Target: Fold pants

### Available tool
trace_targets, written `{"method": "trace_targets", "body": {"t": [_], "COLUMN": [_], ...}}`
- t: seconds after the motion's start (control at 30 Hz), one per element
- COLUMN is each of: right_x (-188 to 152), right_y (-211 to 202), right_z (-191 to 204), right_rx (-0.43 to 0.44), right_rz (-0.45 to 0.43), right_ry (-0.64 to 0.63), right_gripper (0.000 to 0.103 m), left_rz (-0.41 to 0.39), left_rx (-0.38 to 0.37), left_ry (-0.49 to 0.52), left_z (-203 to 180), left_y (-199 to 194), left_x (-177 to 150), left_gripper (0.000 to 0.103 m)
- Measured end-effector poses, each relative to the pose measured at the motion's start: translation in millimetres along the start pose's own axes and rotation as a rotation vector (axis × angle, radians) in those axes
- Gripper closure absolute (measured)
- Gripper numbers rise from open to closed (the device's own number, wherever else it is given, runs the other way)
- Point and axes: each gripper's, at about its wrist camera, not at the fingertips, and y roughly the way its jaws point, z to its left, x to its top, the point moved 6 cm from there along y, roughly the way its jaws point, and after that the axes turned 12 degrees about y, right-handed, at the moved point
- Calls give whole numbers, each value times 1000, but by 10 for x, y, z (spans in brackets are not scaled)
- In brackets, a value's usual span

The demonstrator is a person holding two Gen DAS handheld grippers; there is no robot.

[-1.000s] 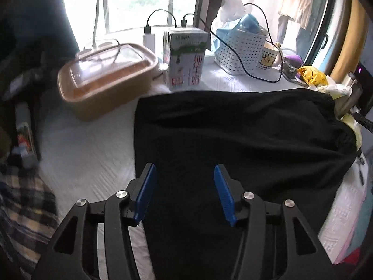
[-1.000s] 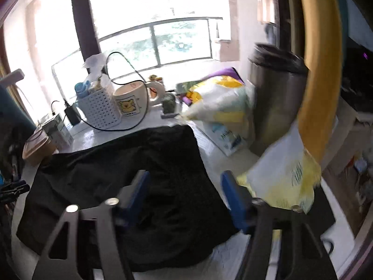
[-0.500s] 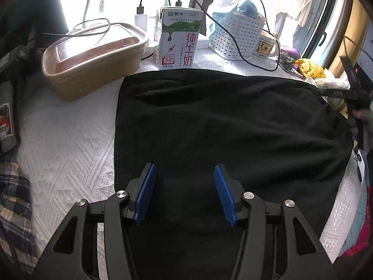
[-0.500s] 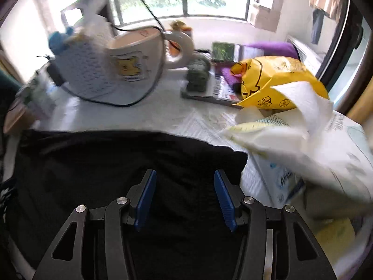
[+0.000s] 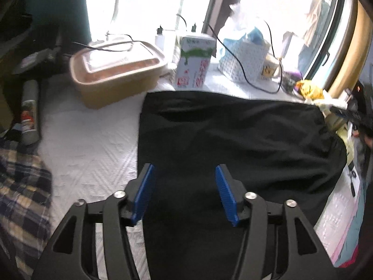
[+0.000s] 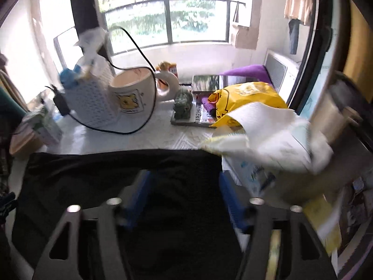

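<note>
- White cloth (image 5: 88, 144) covers the table, and the black pants (image 5: 233, 140) lie flat on it in a neat block.
- Behind the pants stand a brown box (image 5: 116, 74), a milk carton (image 5: 193, 63) and a big mug (image 6: 132, 95).
- Both grippers have just been opening. The left gripper (image 5: 184, 193) and the right gripper (image 6: 186, 198) now hang wide over the pants with nothing pinched between the fingers.
- That looks like a fold just let go, so another fold may come next.
</note>
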Motion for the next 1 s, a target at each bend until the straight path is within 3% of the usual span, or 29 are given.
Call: {"method": "trace_targets", "body": {"t": [0.2, 0.43, 0.77, 1.0], "right_x": [-336, -805, -1304, -1266], "right_y": [-365, -545, -411, -173], "right_z": [-58, -265, -521, -556], "right_rx": [3, 4, 53, 106], "right_rz": [-42, -17, 56, 75], "right_ry": [30, 108, 249, 296], "right_gripper": [21, 21, 20, 19], "left_rz": [-34, -48, -6, -1], "left_rx": [29, 27, 31, 52], "left_ry": [-5, 17, 52, 44], "left_z": [-50, -220, -447, -444], "left_y": [-215, -377, -378, -402], "left_x": [-39, -77, -237, -246], "left_gripper": [37, 35, 34, 34]}}
